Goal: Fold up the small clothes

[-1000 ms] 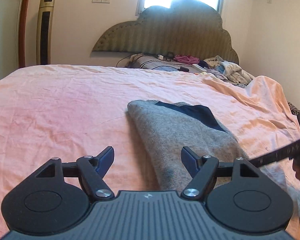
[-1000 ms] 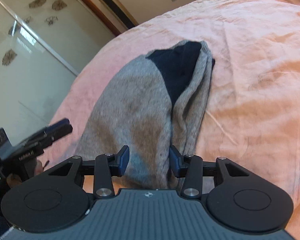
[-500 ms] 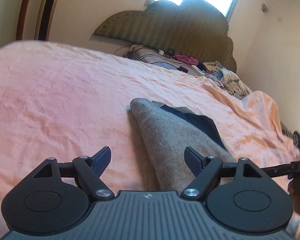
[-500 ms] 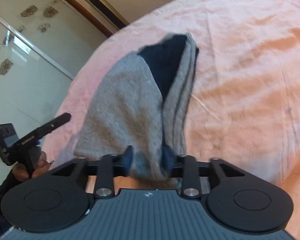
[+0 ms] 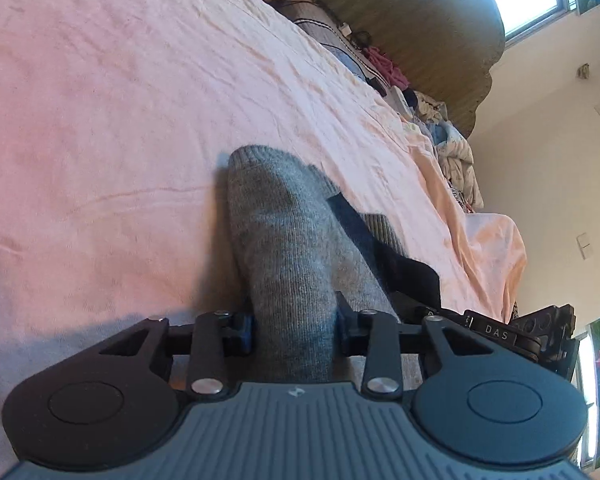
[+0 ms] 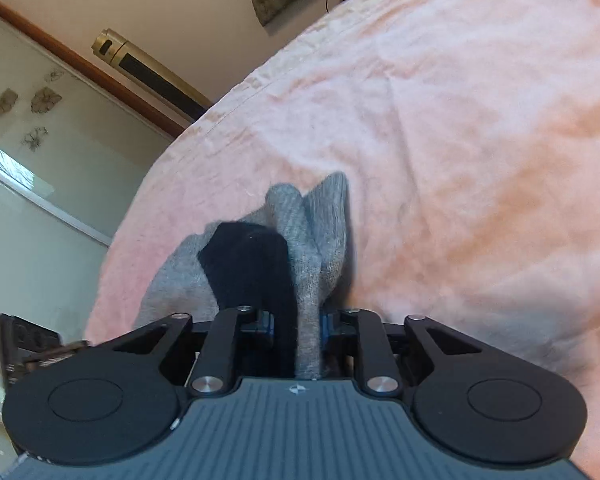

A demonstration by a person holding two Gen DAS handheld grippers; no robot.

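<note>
Your left gripper (image 5: 294,326) pinches the grey garment (image 5: 284,248) at lower centre, jaws nearly closed on it; your right gripper (image 6: 296,326) clamps its bunched edge over the pink bedspread (image 6: 460,128).

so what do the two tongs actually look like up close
Both match. The left tongs and right tongs each have matte black linkage arms with silver pivot screws, round black discs either side, blue finger pads, and a ribbed grey-blue body bearing a small white logo. From the left wrist view, the right tool's side shows white "DAS" lettering. No cables or sleeves visible.
</note>
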